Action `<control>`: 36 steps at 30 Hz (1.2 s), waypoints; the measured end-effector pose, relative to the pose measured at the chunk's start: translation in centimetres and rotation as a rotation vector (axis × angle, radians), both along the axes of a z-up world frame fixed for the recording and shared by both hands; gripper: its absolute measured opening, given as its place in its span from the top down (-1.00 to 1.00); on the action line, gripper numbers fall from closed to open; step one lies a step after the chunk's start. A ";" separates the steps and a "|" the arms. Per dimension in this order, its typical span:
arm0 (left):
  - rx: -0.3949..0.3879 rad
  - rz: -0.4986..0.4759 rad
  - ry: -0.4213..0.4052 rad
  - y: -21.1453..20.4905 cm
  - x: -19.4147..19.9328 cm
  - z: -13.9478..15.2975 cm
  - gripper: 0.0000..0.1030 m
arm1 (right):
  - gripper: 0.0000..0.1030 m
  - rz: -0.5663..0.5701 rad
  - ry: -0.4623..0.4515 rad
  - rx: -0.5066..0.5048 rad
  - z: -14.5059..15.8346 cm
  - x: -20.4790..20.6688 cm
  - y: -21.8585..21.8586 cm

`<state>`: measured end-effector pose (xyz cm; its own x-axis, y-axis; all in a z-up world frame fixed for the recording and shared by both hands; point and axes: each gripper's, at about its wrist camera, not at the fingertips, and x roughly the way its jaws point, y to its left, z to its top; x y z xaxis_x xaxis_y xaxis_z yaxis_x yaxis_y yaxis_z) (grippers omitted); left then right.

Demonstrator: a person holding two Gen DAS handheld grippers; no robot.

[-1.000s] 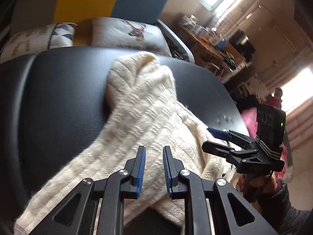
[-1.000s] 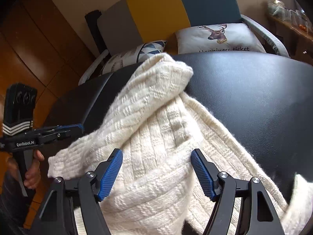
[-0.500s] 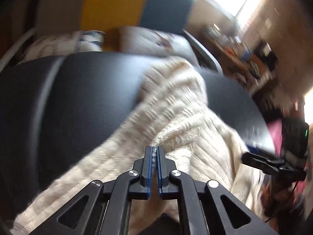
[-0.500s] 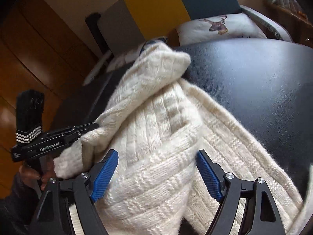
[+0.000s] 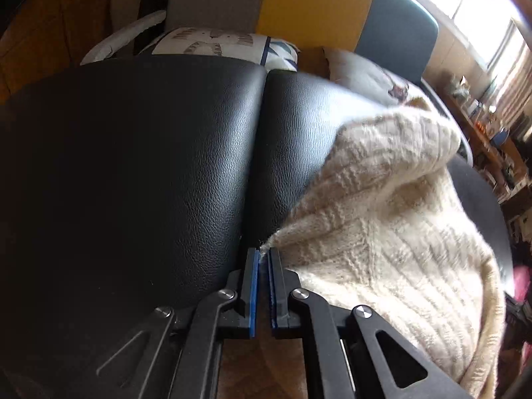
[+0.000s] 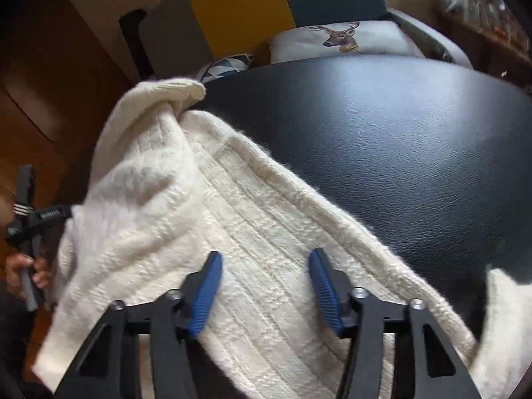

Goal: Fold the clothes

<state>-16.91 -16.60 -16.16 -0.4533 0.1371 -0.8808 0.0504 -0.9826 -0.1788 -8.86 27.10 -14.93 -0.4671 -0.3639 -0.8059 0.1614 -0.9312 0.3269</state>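
Left wrist view: my left tongs (image 5: 262, 256) are clenched on a corner of the cream knit sweater (image 5: 392, 226), which lies heaped at right on the black padded desk (image 5: 149, 166). Right wrist view: my right tongs (image 6: 264, 266) hover spread wide above the sweater's ribbed panel at lower centre.

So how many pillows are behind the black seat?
2: a white deer-print pillow on the right and a blue-and-white triangle-patterned pillow to its left. More may be hidden behind the cream knitted sweater.
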 end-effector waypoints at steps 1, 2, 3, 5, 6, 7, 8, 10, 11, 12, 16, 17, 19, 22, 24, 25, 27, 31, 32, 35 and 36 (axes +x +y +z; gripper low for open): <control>-0.014 -0.006 0.008 0.2 0.0 0.0 0.91 | 0.59 -0.017 -0.009 0.001 0.0 0.2 0.6; -0.017 -0.011 0.013 0.5 0.2 0.2 0.91 | 0.64 -0.033 -0.019 0.001 0.0 0.4 1.3; -0.020 -0.016 0.017 0.8 0.4 0.4 0.92 | 0.84 -0.050 -0.028 0.002 0.0 0.7 1.9; -0.023 -0.043 0.048 1.3 0.9 1.3 0.92 | 1.00 -0.083 -0.047 0.003 -0.1 1.1 3.1; -0.024 -0.066 0.073 1.5 1.2 2.0 0.92 | 1.00 -0.099 -0.056 0.003 -0.1 1.3 3.8; -0.024 -0.088 0.098 1.8 1.4 2.7 0.92 | 1.00 -0.116 -0.065 0.004 -0.1 1.5 4.4; -0.033 -0.108 0.081 2.3 1.4 2.5 0.91 | 1.00 -0.132 -0.075 0.005 -0.1 1.8 5.0; -0.033 -0.134 0.038 3.1 1.0 1.5 0.90 | 1.00 -0.136 -0.069 0.117 0.3 2.7 5.4; -0.024 -0.141 0.012 3.3 0.7 0.8 0.89 | 1.00 -0.145 -0.067 0.169 0.5 3.2 5.8; -0.038 -0.145 0.018 3.7 0.4 0.5 0.86 | 1.00 -0.153 -0.064 0.220 0.7 3.6 6.2; 0.006 -0.147 0.016 4.1 -0.1 1.6 0.85 | 1.00 -0.269 -0.101 0.252 0.9 5.1 10.0; 0.047 -0.146 0.027 3.5 0.3 2.3 0.85 | 1.00 -0.274 -0.112 0.212 1.2 5.2 10.7; 0.100 -0.118 0.048 2.2 1.4 4.0 0.85 | 0.84 -0.259 -0.118 0.231 1.8 5.3 10.9; 0.213 -0.009 0.093 -2.8 4.7 6.4 0.84 | 0.28 -0.221 -0.036 0.176 4.3 5.8 9.9; 0.242 0.104 0.123 -7.3 8.0 7.6 0.75 | -0.28 -0.166 0.050 0.111 6.4 6.4 8.3; 0.232 0.174 0.137 -9.9 9.9 8.0 0.73 | -0.43 -0.136 0.088 0.092 7.3 6.6 7.2; 0.192 0.289 0.142 -14.6 13.2 8.0 0.73 | -0.47 -0.070 0.141 0.052 8.7 6.9 4.6; 0.181 0.392 0.064 -19.4 18.4 5.0 0.68 | -0.59 0.073 0.187 -0.018 9.8 7.2 -2.0; 0.178 0.417 0.044 -20.6 19.7 4.3 0.68 | -0.59 0.113 0.190 -0.028 9.8 6.8 -4.0; 0.258 0.442 0.009 -21.8 21.7 1.9 0.66 | -0.60 0.215 0.208 -0.028 10.0 7.1 -8.2; 0.291 0.441 0.005 -21.8 21.8 1.2 0.65 | -0.61 0.235 0.206 -0.025 10.0 7.2 -9.1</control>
<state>4.88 -38.38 -14.93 -0.5268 0.1710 -0.8326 0.4464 -0.7779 -0.4422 -1.70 17.97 -4.94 -0.5204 -0.4992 -0.6928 0.4360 -0.8529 0.2871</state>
